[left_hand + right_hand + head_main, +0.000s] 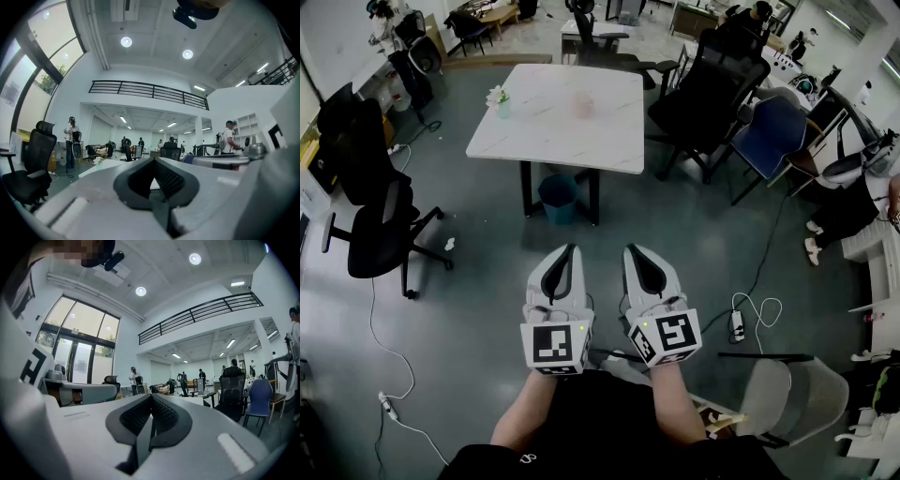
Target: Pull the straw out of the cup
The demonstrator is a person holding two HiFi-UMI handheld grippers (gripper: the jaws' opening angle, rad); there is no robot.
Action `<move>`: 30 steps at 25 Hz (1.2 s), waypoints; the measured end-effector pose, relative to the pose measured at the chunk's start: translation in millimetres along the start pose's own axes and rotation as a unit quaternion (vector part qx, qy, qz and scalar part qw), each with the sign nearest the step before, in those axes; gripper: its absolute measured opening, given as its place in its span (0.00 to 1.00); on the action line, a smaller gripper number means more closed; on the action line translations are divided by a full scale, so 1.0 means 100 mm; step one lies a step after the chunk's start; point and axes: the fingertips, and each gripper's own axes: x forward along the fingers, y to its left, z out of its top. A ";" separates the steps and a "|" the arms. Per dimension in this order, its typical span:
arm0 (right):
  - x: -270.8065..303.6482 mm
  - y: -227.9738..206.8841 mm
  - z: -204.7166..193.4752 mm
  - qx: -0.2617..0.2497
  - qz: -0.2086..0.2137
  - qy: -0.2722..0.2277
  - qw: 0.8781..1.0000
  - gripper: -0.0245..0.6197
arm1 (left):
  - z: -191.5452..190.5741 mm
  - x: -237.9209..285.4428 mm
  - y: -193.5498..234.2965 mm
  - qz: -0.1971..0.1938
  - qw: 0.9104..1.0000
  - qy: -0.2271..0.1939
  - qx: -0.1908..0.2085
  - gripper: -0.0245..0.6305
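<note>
Left claw together, right claw together, open floor before table edge.

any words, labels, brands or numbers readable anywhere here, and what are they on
None: no word, brand or number can be read in any view.
The cubes on the left gripper and the right gripper carry only black-and-white square marker patterns, not text.
The sheet on the window in the left gripper view is too blurred to read.
</note>
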 end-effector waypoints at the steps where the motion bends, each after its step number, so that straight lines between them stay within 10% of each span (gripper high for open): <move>1: 0.00 0.01 0.01 0.000 0.001 0.000 1.000 0.02 | 0.01 0.00 0.01 0.000 1.000 0.000 -0.002 0.04; 30: 1.14 -0.34 0.11 0.007 0.028 -0.023 0.999 0.03 | -0.10 0.91 0.66 0.058 0.998 0.023 0.004 0.04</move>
